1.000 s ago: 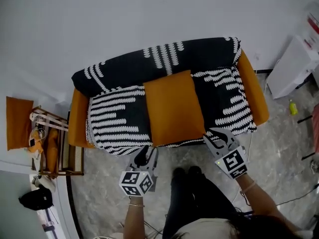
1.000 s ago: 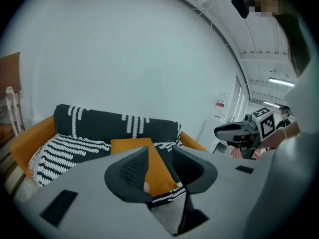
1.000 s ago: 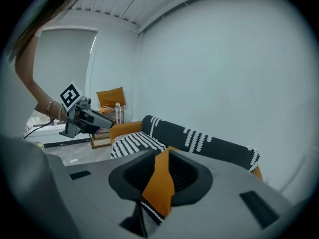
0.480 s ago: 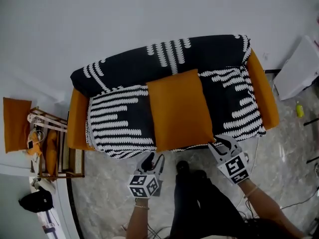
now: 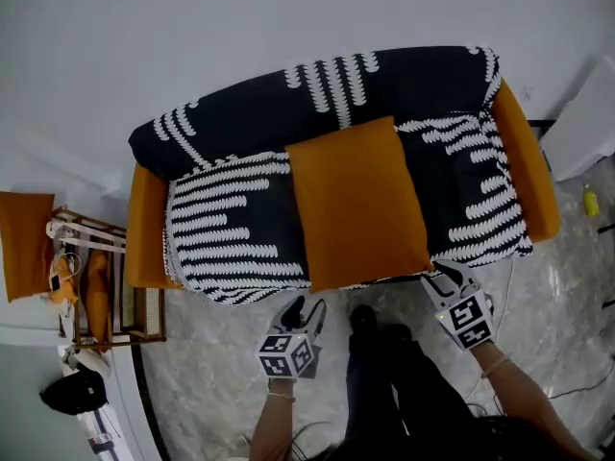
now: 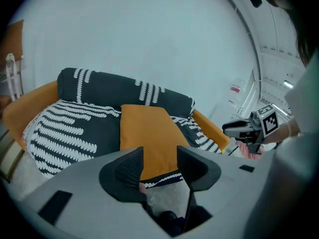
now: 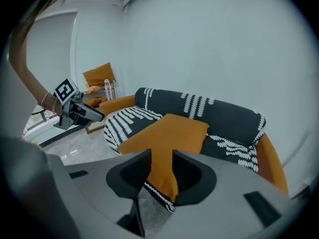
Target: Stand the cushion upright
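An orange cushion point(image 5: 357, 200) lies flat on the middle seat of the sofa point(image 5: 144, 243), which is orange under a black-and-white patterned throw point(image 5: 231, 229). My left gripper point(image 5: 306, 310) hangs over the floor just in front of the sofa's front edge, left of the cushion's near corner. Its jaws are opening and hold nothing. My right gripper point(image 5: 444, 275) is beside the cushion's near right corner, jaws opening, pads not pressing on it. The cushion point(image 6: 147, 133) shows beyond the left gripper point(image 6: 159, 158), and the cushion point(image 7: 169, 133) beyond the right gripper point(image 7: 162, 166).
A wooden rack point(image 5: 101, 286) stands left of the sofa with another orange cushion point(image 5: 24, 243) beside it. A black bag point(image 5: 69, 390) lies on the marble floor. A white cabinet point(image 5: 586, 113) and a small yellow bottle point(image 5: 590, 200) are at the right. The person's shoes point(image 5: 370, 320) stand between the grippers.
Both grippers have sunk lower in front of the sofa's front edge, and their jaws stand wider than before. The cushion has not moved on the seat.
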Demonstrator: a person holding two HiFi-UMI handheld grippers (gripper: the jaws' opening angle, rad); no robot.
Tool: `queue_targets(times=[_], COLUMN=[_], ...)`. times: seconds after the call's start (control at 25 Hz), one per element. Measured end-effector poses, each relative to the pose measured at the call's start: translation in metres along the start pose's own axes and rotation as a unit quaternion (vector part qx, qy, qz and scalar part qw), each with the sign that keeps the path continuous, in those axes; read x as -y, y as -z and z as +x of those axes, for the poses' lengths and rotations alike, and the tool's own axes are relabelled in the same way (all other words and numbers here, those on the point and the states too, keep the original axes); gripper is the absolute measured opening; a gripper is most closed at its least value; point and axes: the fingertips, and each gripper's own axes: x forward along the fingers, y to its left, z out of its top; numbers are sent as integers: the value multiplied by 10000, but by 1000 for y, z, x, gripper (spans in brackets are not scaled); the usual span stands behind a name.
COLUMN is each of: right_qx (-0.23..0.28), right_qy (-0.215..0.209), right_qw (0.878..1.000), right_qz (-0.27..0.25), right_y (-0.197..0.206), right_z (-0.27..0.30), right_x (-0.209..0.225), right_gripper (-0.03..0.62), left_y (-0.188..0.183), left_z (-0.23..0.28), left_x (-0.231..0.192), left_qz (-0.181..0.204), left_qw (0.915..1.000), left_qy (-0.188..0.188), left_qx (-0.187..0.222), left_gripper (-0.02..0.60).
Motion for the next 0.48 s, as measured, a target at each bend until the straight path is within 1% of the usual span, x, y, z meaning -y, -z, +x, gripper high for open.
queue_targets(times=[0.16, 0.36, 0.48], right_qx=[-163, -341, -479], right_qy=[85, 74, 71], right_qw=[9998, 9994, 9988], right_qz=[60, 63, 19], right_y=[26, 49, 66], right_z=[26, 52, 66], right_x=[6, 9, 9], right_gripper=[141, 158, 166], left_y=[19, 39, 54], left_z=[17, 37, 51], left_x=[-24, -45, -56], left_qz=[-52, -117, -47], left_qw=[9999, 9993, 9987], left_qy=[-82, -108, -103], left_qx=[-132, -327, -489], left_gripper=[225, 229, 232])
